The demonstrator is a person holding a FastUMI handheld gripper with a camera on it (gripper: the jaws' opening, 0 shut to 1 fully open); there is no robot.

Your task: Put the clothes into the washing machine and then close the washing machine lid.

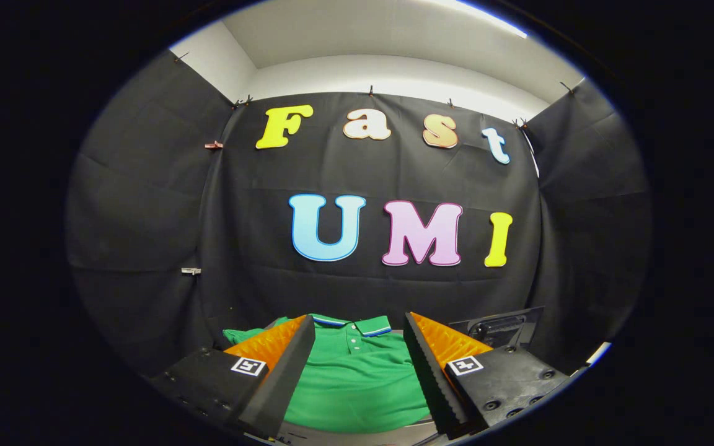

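Green cloth fills the gap between the fingers: a polo shirt (357, 378) lies flat just ahead, collar (striped along its edge) toward the booth wall. The gripper (359, 334) hangs wide open above it, holding nothing. Right of the fingers, a dark lid (499, 325) stands raised.

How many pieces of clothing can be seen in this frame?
1: a green polo shirt lying flat just ahead of and between the fingers of the open gripper. Others may be hidden.

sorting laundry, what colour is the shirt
Green shirt, striped collar, seen in gripper view between the open gripper.
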